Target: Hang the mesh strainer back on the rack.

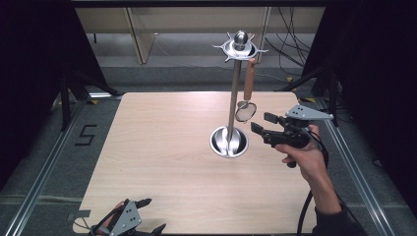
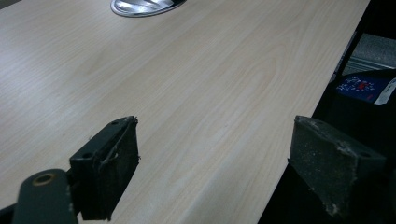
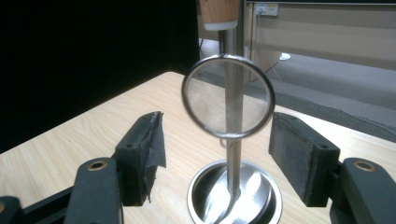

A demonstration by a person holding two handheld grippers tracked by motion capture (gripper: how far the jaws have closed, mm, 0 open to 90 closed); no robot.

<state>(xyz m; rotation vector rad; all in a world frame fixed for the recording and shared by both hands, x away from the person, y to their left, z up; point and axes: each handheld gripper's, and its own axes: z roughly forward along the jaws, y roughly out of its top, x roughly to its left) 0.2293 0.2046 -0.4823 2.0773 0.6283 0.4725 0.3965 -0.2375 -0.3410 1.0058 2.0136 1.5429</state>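
Overhead, from the high view, I see the light wooden table (image 1: 162,162) with a steel utensil stand (image 1: 229,141) a little toward three o'clock of its middle: a round base, a straight pole and a spiked hook ring at the top. A small mesh strainer (image 1: 246,111) with a brown handle hangs from that ring on the three o'clock side of the pole, its sieve head low, above the base and clear of the tabletop. My right gripper (image 1: 259,123) sits at three o'clock of the stand, held in a hand, pointing toward nine o'clock at the strainer's head. Its jaws stand wide apart with nothing pressed between them. My left gripper (image 1: 147,201) rests at the table's six o'clock edge, toward seven.

Next, the left gripper view looks across bare wood. Both black jaws are spread far apart, empty, and the stand's base shows at twelve o'clock.

Lastly, the right gripper view puts the strainer dead centre, hanging just beyond the two pads. The pads are wide open, touching nothing. The pole runs behind the mesh down to the base at six o'clock.
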